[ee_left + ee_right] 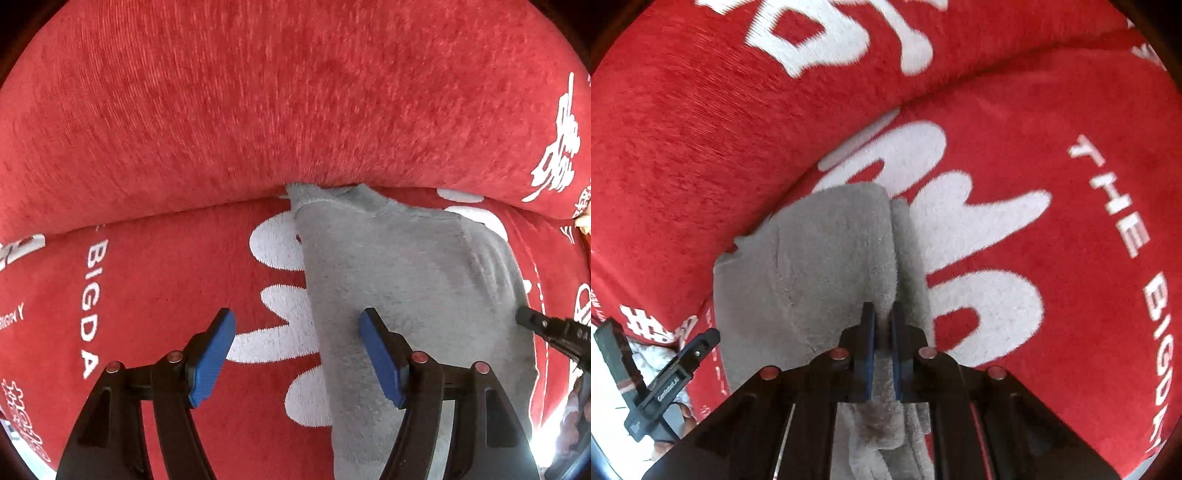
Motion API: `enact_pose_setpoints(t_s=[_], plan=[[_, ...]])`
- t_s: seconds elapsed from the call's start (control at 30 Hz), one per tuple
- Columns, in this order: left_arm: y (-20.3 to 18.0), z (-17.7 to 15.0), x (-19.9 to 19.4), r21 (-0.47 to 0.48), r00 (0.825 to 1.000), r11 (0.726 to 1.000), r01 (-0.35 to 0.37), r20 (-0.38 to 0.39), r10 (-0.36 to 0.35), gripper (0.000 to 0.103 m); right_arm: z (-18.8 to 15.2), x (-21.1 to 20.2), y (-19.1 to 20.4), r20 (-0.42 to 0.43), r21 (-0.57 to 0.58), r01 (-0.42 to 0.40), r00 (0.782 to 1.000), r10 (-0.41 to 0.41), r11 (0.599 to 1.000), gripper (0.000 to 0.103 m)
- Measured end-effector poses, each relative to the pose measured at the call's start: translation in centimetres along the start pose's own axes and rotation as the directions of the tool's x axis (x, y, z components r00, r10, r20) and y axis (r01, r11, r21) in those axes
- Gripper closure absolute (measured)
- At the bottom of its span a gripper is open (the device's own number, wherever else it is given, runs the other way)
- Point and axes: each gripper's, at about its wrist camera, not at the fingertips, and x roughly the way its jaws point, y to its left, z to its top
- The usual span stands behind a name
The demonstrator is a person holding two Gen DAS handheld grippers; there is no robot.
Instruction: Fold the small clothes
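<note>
A small grey fleece garment (406,280) lies on a red sofa seat, its far end tucked against the backrest. My left gripper (297,332) is open and empty; it straddles the garment's left edge, with one blue pad (214,354) over the red seat and the other over the grey cloth. In the right wrist view my right gripper (882,325) is shut on a raised ridge of the grey garment (820,258). A tip of the right gripper shows at the far right of the left wrist view (546,328), at the garment's right edge.
The red sofa seat (155,295) has large white printed letters and a plush red backrest (258,103) behind the garment. In the right wrist view the left gripper's black body (665,384) sits at the lower left, by the seat's edge.
</note>
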Motion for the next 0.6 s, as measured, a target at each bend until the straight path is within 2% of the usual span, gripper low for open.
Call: enact_pose_setpoints(t_s=[0.07, 0.13, 0.17, 0.23, 0.33, 0.47, 0.6], plan=[[-0.3, -0.1, 1.2, -0.001, 1.0, 1.0, -0.004, -0.014, 0.004, 0.031, -0.5, 1.1, -0.5, -0.025, -0.009, 0.036, 0.999, -0.037, 0.999, 0.095], [-0.5, -0.3, 1.7, 0.01, 0.999, 0.999, -0.032, -0.012, 0.032, 0.023, -0.9, 1.1, -1.3, -0.01, 0.018, 0.02, 1.0, -0.02, 1.0, 0.096], [-0.4, -0.4, 1.6, 0.011, 0.999, 0.999, -0.04, -0.01, 0.04, 0.022, -1.0, 0.9, -1.5, -0.005, 0.036, 0.026, 1.0, -0.026, 0.999, 0.096], [-0.2, -0.4, 1.1, 0.015, 0.999, 0.999, -0.037, -0.024, 0.037, 0.022, -1.3, 0.4, -1.6, -0.008, 0.05, 0.051, 0.999, -0.051, 0.997, 0.087], [0.3, -1.1, -0.3, 0.032, 0.999, 0.999, -0.034, -0.041, 0.035, 0.023, -2.1, -1.6, -1.9, -0.008, 0.03, 0.064, 0.998, -0.064, 0.998, 0.087], [0.6, -3.4, -2.1, 0.052, 0.998, 0.998, 0.026, -0.066, -0.023, 0.023, -4.6, -4.8, -1.2, -0.002, -0.005, 0.003, 1.0, -0.003, 1.0, 0.086], [-0.4, -6.3, -3.4, 0.077, 0.994, 0.995, 0.067, -0.086, -0.06, 0.023, -7.3, -6.2, 0.1, 0.015, -0.062, 0.013, 1.0, -0.012, 0.998, 0.085]])
